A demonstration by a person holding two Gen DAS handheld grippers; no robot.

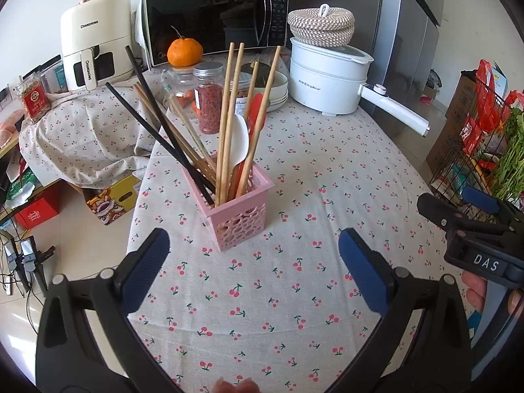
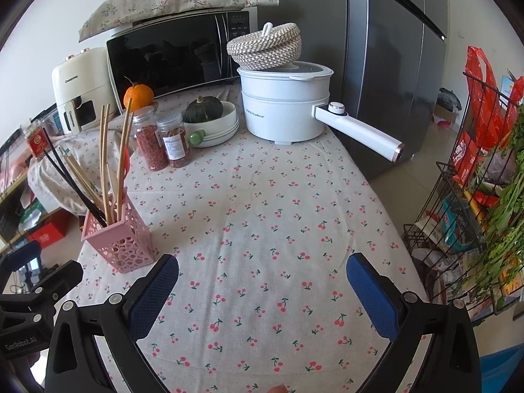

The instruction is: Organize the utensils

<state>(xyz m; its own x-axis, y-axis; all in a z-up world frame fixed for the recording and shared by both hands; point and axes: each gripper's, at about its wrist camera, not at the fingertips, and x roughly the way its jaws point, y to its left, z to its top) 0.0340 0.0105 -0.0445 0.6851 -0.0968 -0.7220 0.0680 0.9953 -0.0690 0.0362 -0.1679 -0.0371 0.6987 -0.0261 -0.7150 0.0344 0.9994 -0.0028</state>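
Partly hidden behind the chopsticks [image 1: 229,121], a white spoon [image 1: 240,142] and a red utensil [image 1: 257,111] stand in the pink holder [image 1: 242,216], black chopsticks [image 1: 157,134] leaning left. Holder sits on the cherry cloth [image 1: 294,294]. Left gripper [image 1: 253,263] spread wide, empty. Right gripper [image 2: 262,286] likewise wide, empty, holder to its left. Bowl [image 2: 226,124] holds a green squash [image 2: 203,108].

A utensil basket [image 1: 234,209] holding chopsticks [image 1: 229,118] is seen at frame centre on the table [image 1: 294,294], jars [image 1: 208,98] and microwave [image 1: 213,16] behind it.
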